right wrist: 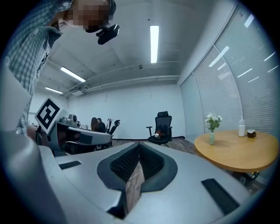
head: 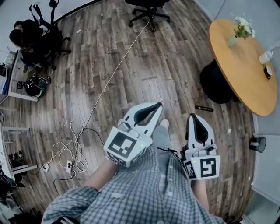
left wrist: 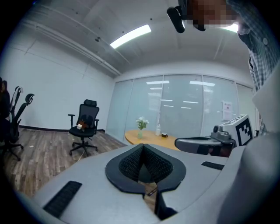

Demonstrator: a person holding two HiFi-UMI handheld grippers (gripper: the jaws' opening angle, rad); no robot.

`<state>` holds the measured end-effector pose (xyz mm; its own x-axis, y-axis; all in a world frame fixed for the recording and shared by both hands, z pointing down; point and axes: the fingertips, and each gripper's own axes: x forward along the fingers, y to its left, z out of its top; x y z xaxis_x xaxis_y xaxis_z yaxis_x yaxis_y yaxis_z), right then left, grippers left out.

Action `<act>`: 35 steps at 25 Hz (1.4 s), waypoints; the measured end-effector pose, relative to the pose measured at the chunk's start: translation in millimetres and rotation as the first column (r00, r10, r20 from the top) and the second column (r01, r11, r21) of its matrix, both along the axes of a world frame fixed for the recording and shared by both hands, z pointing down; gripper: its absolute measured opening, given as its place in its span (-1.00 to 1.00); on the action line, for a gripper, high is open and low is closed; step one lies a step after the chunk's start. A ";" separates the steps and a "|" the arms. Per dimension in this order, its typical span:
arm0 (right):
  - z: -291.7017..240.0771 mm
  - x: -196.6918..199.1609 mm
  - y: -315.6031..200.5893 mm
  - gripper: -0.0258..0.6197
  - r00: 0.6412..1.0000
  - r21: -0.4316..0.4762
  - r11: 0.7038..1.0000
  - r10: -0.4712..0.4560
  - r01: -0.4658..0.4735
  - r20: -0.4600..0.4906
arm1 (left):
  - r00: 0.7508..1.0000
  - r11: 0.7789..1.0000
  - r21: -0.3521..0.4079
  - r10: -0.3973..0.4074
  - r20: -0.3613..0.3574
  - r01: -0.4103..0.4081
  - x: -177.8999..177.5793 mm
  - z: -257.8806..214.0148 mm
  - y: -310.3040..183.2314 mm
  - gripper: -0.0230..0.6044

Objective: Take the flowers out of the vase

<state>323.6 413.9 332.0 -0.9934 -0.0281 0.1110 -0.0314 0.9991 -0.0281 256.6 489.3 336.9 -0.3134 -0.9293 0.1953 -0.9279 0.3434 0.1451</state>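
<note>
White flowers (head: 243, 27) stand in a small pale green vase (head: 232, 41) on the round wooden table (head: 245, 74) at the top right of the head view, far from both grippers. The flowers (left wrist: 141, 123) look small in the left gripper view, and in the right gripper view the flowers (right wrist: 213, 118) rise from the vase (right wrist: 211, 138). My left gripper (head: 155, 106) and right gripper (head: 193, 117) are held at waist height over the floor. Both are shut, with nothing between the jaws.
A white bottle (head: 265, 57) and a dark cup (head: 267, 71) stand on the table too. A black office chair (head: 149, 11) is beyond it. Cables and a power strip (head: 70, 151) lie on the wooden floor at left. People sit at desks far left (head: 26, 37).
</note>
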 end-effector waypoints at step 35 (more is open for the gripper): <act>-7.2 -175.9 -167.3 -0.89 0.995 0.019 0.995 -0.098 0.098 0.001 | 0.980 0.981 -0.005 -0.191 0.047 0.191 -167.9 -16.6 -140.5 -0.91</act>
